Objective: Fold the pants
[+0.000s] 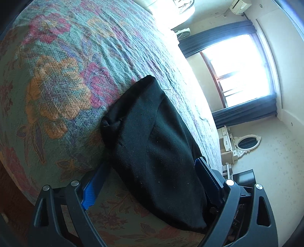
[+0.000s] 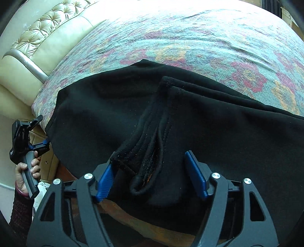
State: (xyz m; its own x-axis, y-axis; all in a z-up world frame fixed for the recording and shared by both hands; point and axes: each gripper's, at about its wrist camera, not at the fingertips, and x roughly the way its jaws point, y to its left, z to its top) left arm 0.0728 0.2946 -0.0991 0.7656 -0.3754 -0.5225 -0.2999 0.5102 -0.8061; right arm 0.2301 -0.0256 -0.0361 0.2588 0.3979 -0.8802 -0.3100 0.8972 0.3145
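Black pants [image 2: 117, 114] lie across the near edge of a bed with a floral cover [image 2: 190, 41]. In the right wrist view my right gripper [image 2: 152, 176] is open, its blue pads either side of the bunched waistband and leg hems at the bed edge. In the left wrist view my left gripper [image 1: 150, 182] is open around the end of the pants [image 1: 155, 144], one blue pad [image 1: 95, 188] on the cover to the left, the other at the right. The left gripper also shows in the right wrist view [image 2: 44, 142] at the pants' left corner.
A tufted beige headboard [image 2: 41, 32] stands at the bed's left end. A window [image 1: 239, 70] with dark curtains, a white dresser with an oval mirror [image 1: 247, 142] and a wall air conditioner [image 1: 239, 5] are beyond the bed. A wooden bed frame shows below the pants.
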